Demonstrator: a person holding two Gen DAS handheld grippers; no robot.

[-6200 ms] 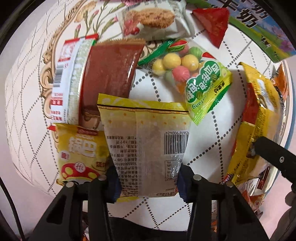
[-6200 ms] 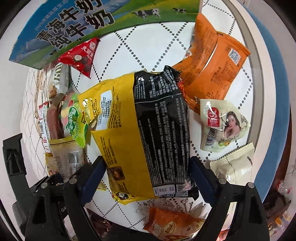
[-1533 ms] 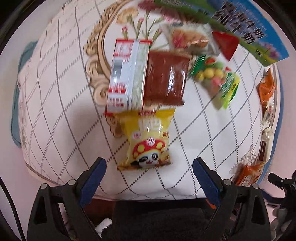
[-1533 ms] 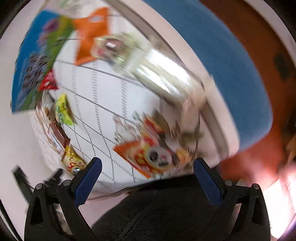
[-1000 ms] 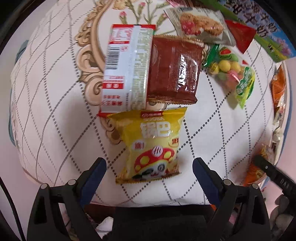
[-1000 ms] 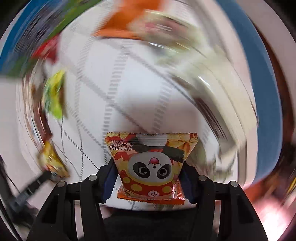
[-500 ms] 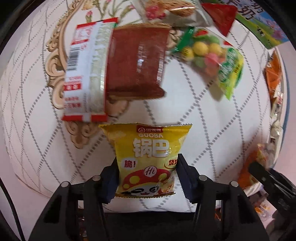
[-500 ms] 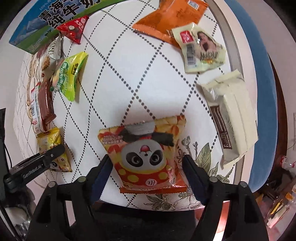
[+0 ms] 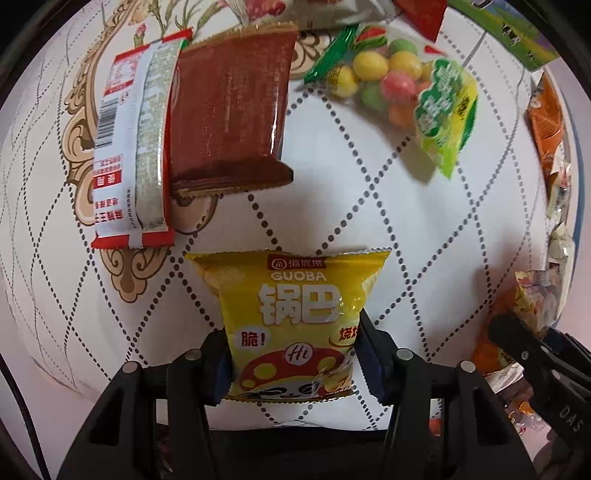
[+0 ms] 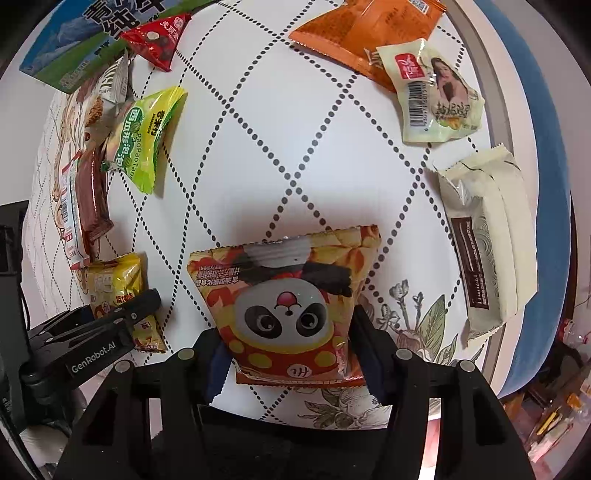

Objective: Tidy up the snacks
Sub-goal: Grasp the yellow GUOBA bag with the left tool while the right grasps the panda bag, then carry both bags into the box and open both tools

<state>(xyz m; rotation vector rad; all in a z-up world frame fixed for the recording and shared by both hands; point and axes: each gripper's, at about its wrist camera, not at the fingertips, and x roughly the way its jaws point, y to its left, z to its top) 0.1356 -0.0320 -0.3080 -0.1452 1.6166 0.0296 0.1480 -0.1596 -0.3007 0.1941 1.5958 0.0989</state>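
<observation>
A yellow Guoba snack bag (image 9: 295,295) lies on the white quilted tablecloth (image 9: 369,206). My left gripper (image 9: 291,354) points straight down over it, its jaws closing, both pads pressed into the bag's lower sides. An orange panda snack bag (image 10: 284,295) sits between the pads of my right gripper (image 10: 291,354). Those jaws are opening, though the pads still touch and pinch the bag's sides. In the right wrist view the left gripper (image 10: 122,321) shows at the lower left on the yellow bag (image 10: 114,284).
Beyond the yellow bag lie a red-and-white packet (image 9: 129,140), a brown packet (image 9: 229,110) and a green candy bag (image 9: 424,92). Orange packets (image 10: 362,29), a cream packet (image 10: 432,96) and a pale wafer pack (image 10: 487,236) line the right edge. A milk carton (image 10: 74,40) stands at the back.
My left gripper came down over the yellow bag and its wide jaws closed onto it. My right gripper has stayed around the panda bag, and its view has steadied.
</observation>
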